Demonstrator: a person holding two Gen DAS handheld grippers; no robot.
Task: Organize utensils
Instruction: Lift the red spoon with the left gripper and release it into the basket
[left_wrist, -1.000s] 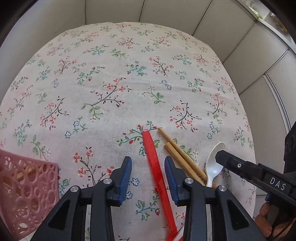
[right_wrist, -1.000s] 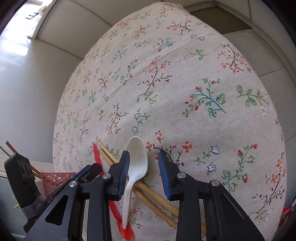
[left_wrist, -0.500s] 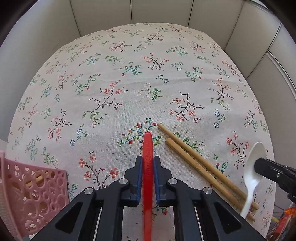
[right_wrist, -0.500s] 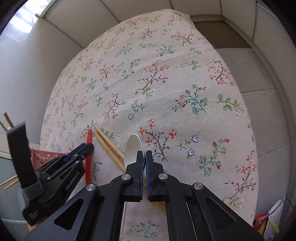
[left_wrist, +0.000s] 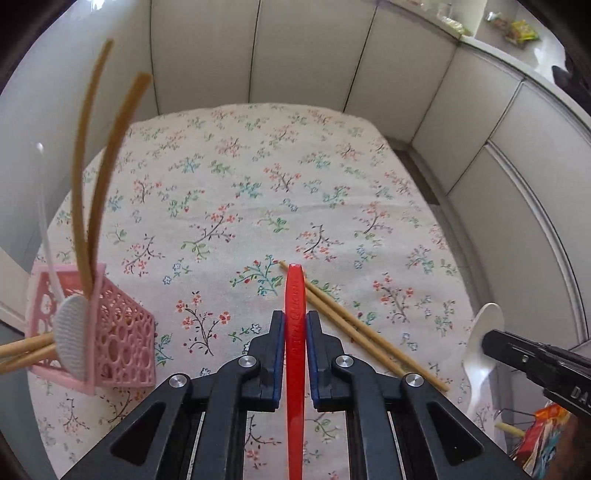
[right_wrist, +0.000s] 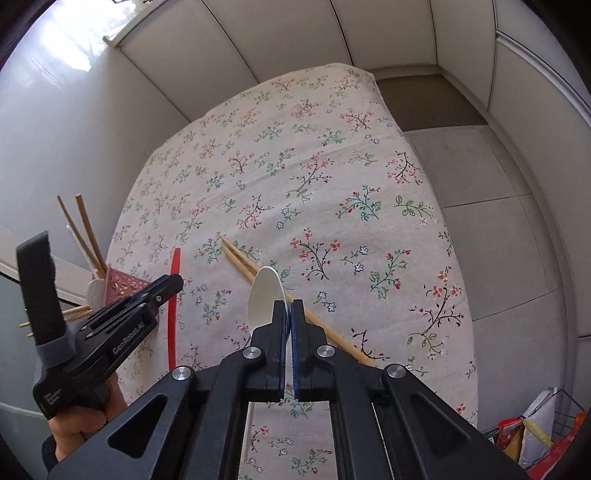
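My left gripper (left_wrist: 295, 320) is shut on a red plastic utensil (left_wrist: 295, 284), whose handle points forward above the floral tablecloth (left_wrist: 258, 192). The right wrist view shows that left gripper (right_wrist: 177, 282) with the red utensil (right_wrist: 176, 258) at the left. My right gripper (right_wrist: 288, 308) is shut on the neck of a white spoon (right_wrist: 264, 291), held clear of the cloth. A pair of wooden chopsticks (left_wrist: 354, 325) lies on the cloth between the two grippers. A pink perforated basket (left_wrist: 114, 332) stands at the table's left edge.
The basket holds two chopsticks (left_wrist: 92, 184) and a white ridged spoon (left_wrist: 72, 332); more sticks poke out through its side. Grey wall panels ring the table. A tiled floor (right_wrist: 480, 184) lies to the right, with a wire rack of packets (right_wrist: 535, 435) at the lower right.
Both grippers went from open around their utensils to shut on them. Both then rose from the cloth, the left with the red utensil, the right with the white spoon. The basket came more into view.
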